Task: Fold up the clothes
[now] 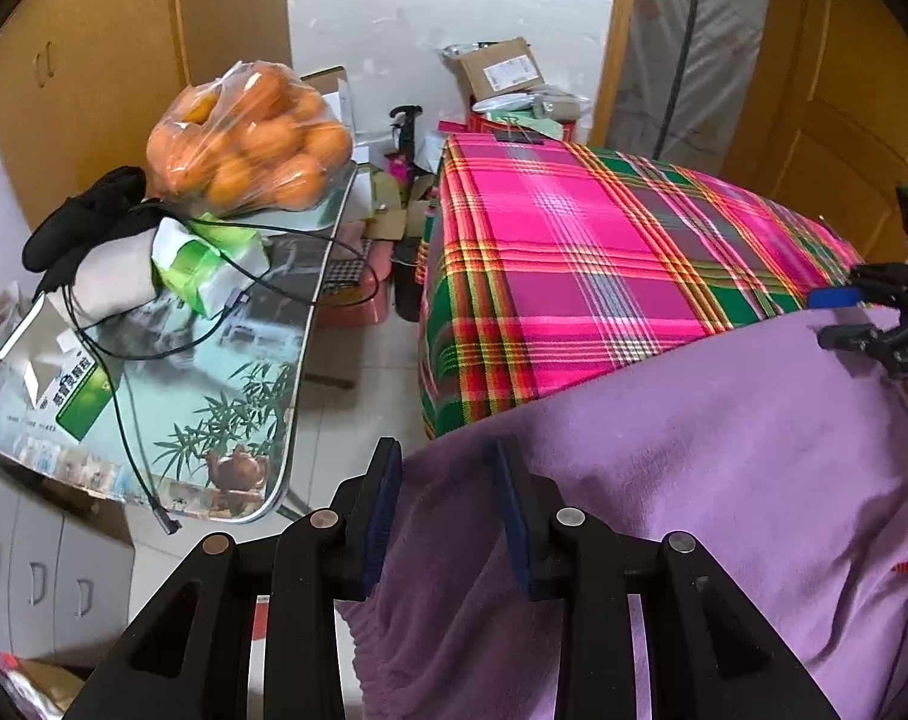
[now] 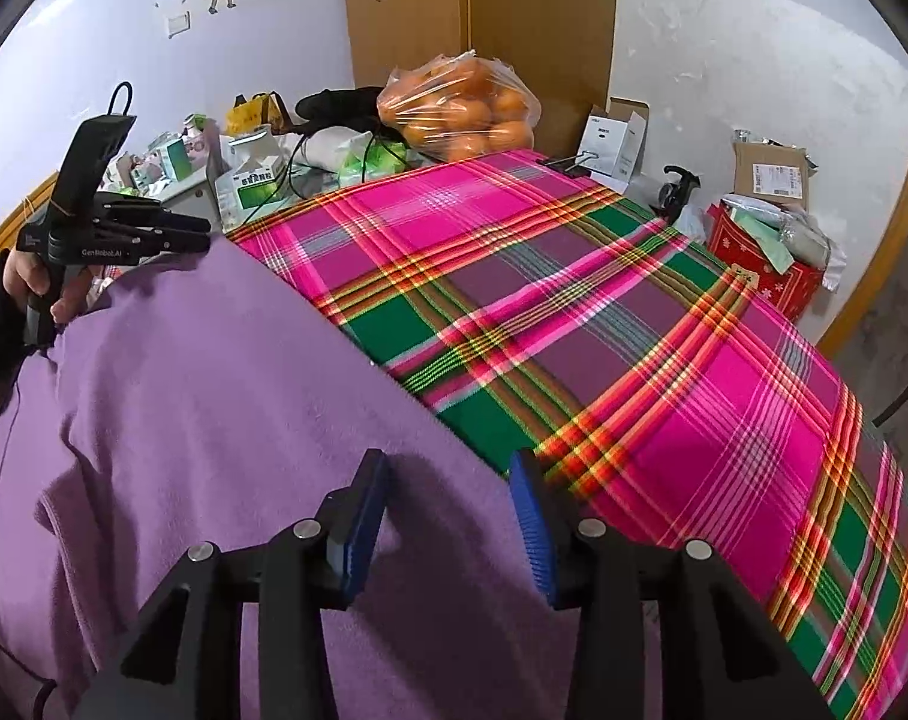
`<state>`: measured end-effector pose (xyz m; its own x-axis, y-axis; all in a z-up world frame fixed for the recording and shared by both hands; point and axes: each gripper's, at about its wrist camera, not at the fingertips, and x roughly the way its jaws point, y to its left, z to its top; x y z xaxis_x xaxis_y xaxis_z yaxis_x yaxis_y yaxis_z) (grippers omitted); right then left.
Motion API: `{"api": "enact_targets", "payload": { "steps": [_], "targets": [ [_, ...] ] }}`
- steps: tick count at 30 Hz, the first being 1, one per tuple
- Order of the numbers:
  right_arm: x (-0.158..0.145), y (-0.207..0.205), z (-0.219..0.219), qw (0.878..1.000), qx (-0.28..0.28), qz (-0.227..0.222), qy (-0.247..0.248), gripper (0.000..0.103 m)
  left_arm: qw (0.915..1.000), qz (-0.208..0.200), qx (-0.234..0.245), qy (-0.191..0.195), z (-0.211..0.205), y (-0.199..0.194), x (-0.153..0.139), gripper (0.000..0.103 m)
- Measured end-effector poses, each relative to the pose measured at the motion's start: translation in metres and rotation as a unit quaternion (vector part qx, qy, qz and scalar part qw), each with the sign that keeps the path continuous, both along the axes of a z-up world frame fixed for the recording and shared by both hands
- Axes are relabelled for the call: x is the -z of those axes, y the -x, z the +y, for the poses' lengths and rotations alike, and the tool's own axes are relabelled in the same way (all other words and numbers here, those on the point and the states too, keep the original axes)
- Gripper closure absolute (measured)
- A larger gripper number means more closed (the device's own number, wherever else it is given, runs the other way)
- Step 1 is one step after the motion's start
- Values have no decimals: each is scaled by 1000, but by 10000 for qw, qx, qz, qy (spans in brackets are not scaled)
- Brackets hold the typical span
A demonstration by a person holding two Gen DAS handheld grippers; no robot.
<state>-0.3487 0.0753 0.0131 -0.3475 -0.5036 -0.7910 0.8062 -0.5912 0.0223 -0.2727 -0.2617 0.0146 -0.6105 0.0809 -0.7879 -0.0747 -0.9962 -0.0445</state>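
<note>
While the purple garment [image 2: 226, 396] lies spread over the near end of the plaid cloth [image 2: 604, 312], both grippers sit at its edges with jaws apart. Left gripper [image 1: 448, 510]: blue pads straddle the garment's left edge where it drapes off the plaid cloth, fabric between the pads, a gap visible at each side, so released, not clamped. In the right wrist view the same tool shows at the garment's far left corner, a hand [image 2: 37, 285] on its handle. Right gripper [image 2: 448, 516]: jaws wide, the garment's far edge runs between the pads where purple meets plaid; pads not pressing, nothing gripped. In the left wrist view it pokes in at the garment's far right corner. A bag of oranges [image 1: 250, 138] sits on the side table [image 1: 244, 396], left of the plaid cloth, with a black cable [image 1: 154, 348] and cartons beside it. A binder clip [image 1: 517, 135] pins the plaid cloth's far edge. Boxes [image 2: 766, 171] are stacked beyond the cloth's far right.
</note>
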Motion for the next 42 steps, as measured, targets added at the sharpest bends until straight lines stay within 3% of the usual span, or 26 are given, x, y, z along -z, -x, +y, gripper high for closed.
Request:
{"api": "enact_targets", "payload": {
  "steps": [3,7,10,12,14,16,18,24,28,32,35,38,42],
  "targets": [
    [1,6,0,10000,17,-35,31,60,10000,31,1,-32,-3,1,2,61],
    [7,11,1,9998,-21,-186,58,59,9999,58,14,-124,-6,2,3,61],
    [7,9,-2,9996,-42,-265,-24,68,9999,55,87,-122,-4,2,3,61],
    [6,9,-5,9992,-52,-395,-24,86,9998,39,153,-144,-1,2,2,76],
    [5,5,-8,9992,-90,-398,-41,95,9997,44,206,-94,2,2,2,80],
    [4,1,-10,9994,-66,-322,-82,96,9996,90,231,99,8,1,1,83],
    [2,0,-11,9996,10,-243,-105,98,9993,125,150,303,12,1,0,95],
    [-19,2,-9,9990,343,269,46,98,9965,315,-108,768,21,8,-2,98],
    [-27,7,-10,9974,520,475,146,98,9954,455,-243,812,22,13,-6,98],
    [-8,17,-18,9981,530,247,-173,96,9950,309,-233,919,23,19,1,98],
    [2,21,-18,9980,583,27,-230,92,9969,253,-280,690,16,18,-1,96],
    [-4,19,-7,9974,656,117,-263,80,9977,288,-537,281,-2,11,-7,94],
    [-13,15,21,9961,865,150,-132,79,9928,456,-1110,-13,-27,-5,-20,94]
  ]
}}
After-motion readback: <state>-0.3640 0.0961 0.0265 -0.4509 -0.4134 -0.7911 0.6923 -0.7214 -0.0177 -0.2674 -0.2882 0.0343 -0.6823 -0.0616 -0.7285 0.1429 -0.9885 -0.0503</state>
